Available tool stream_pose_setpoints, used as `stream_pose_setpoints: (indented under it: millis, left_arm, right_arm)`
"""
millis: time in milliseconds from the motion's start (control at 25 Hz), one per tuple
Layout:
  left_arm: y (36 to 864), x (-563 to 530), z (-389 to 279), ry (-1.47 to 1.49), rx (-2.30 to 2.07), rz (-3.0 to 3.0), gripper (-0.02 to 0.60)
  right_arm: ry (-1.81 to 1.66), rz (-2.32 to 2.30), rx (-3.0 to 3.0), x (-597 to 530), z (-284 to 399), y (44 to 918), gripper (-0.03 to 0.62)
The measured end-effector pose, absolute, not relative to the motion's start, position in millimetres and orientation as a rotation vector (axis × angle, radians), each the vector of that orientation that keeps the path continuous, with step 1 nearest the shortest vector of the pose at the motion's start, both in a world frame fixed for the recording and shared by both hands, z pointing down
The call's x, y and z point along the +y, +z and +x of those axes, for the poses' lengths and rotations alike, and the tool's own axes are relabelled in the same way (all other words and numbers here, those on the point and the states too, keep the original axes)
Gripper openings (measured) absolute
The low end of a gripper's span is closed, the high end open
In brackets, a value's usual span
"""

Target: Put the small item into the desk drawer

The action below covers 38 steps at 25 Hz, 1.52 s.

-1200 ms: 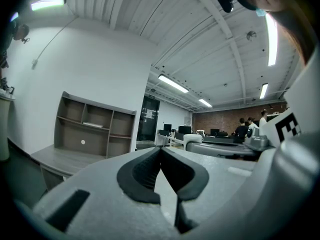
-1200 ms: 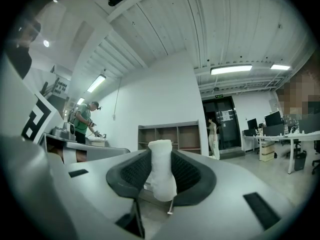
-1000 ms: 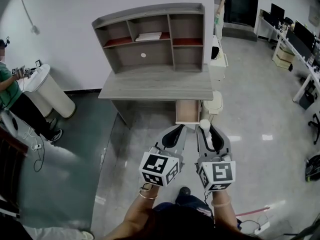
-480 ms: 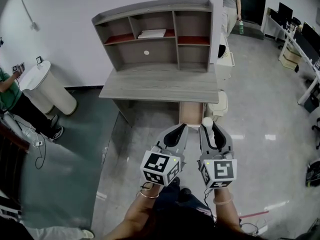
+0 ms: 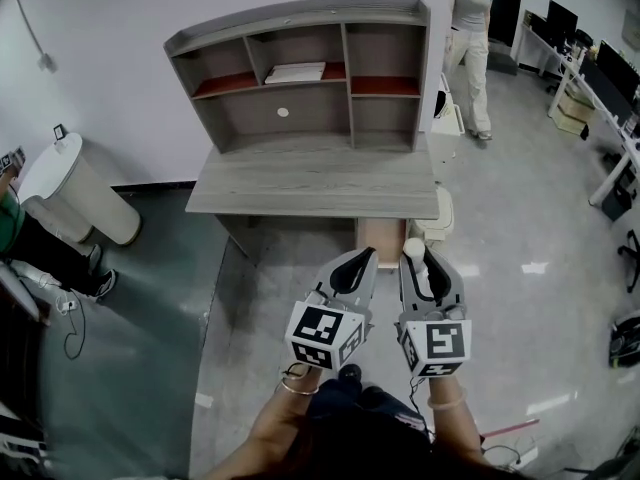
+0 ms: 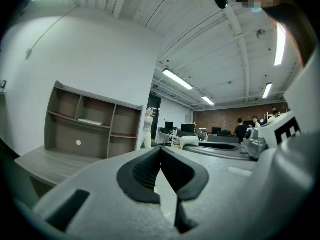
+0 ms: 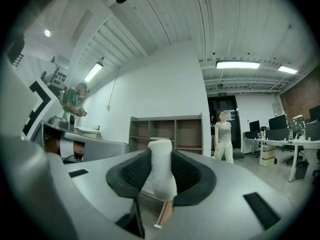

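A grey wooden desk (image 5: 310,183) with a shelf hutch stands ahead against the white wall. Its drawer (image 5: 380,236) hangs open under the right end of the top. My right gripper (image 5: 415,255) is shut on the small item (image 5: 412,249), a white rounded cylinder that stands upright between the pads (image 7: 187,176) and pokes above them. In the right gripper view the small item (image 7: 161,171) fills the gap and the desk lies beyond. My left gripper (image 5: 364,258) hovers beside the right one, its pads (image 6: 145,171) meeting at the tips with nothing in them. Both point level at the drawer, a short way before it.
A white book (image 5: 297,71) lies on a hutch shelf. A white stool-like object (image 5: 436,213) stands right of the drawer. A person (image 5: 472,48) walks at the back right. A white bin (image 5: 70,188) and another person (image 5: 12,223) are at the left; office desks (image 5: 610,88) at far right.
Both grippers and the head have come closer to the desk, the white item still gripped. The person at the back right has walked further into view.
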State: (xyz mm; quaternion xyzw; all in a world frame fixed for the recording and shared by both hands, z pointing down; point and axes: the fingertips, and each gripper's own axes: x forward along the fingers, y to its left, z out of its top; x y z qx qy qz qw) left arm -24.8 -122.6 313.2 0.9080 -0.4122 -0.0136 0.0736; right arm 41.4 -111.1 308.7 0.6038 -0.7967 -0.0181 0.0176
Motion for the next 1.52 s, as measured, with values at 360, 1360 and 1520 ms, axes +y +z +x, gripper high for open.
stream_pose_setpoints:
  millis: [360,1360,1520]
  left_arm:
    - [316,-160,-30,-0.034,-1.12,2.768,0.015]
    - [375,-238,-4,-0.043,-1.144,2.735,0.015]
    - [387,-257,-9,-0.058,-1.202,2.699,0.015]
  right_arm:
    - [-0.045,1.938,-2.385,-144,32,317,0.11]
    - [-0.116,1.706,-2.362,-229,53,425,0.111]
    - [-0.111,1.635,-2.338,-244,56,459,0.111]
